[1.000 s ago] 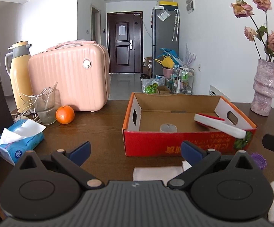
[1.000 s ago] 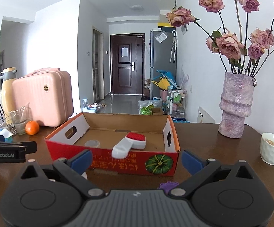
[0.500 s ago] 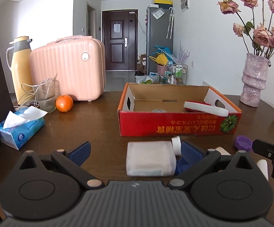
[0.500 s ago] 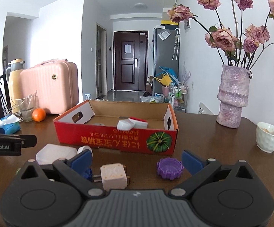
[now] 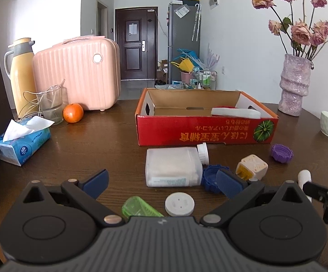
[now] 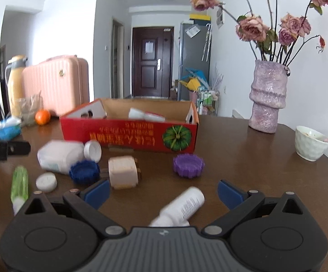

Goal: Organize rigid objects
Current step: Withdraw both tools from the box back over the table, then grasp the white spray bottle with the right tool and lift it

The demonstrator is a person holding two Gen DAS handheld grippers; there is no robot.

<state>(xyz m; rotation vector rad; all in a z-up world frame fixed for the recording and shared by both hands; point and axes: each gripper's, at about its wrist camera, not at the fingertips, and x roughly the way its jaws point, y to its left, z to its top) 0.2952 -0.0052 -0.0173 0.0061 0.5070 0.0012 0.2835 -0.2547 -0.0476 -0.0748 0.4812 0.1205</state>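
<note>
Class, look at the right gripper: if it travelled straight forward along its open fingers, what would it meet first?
Most likely the small white bottle lying on the table between the right gripper's open fingers. Beyond it the table looks bare up to the red cardboard box, though depth is uncertain.

each claw (image 5: 162,180) (image 6: 161,192) — matte black, ribbed grey centre, round discs, silver rivets — ends in blue-padded fingers (image 5: 96,180).
</note>
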